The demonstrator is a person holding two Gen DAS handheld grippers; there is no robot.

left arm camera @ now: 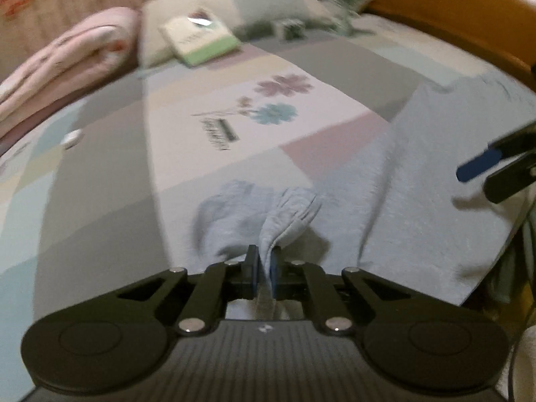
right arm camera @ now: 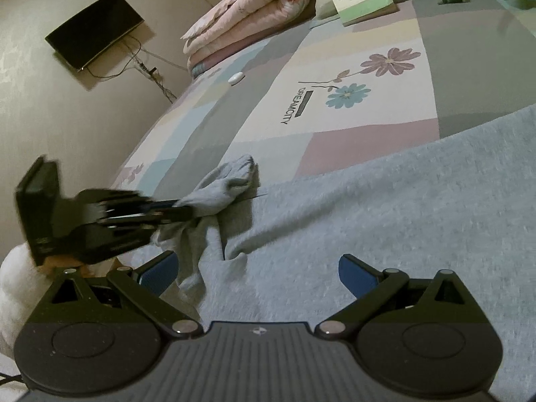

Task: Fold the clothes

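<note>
On the near edge of the patchwork bed cover [right arm camera: 335, 140], the pale blue-grey knit garment [right arm camera: 385, 207] lies spread; the left gripper [left arm camera: 264, 261] pinches its bunched sleeve, the right gripper [right arm camera: 258, 271] gapes released. Carry the sleeve across smoothly, keeping the fabric taut

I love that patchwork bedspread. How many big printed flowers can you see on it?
2 large ones, side by side on the white patch: a purple printed flower farther up, and a blue printed flower just below it beside the lettering. A smaller one sits near the bed's edge; the garment may hide others.
</note>
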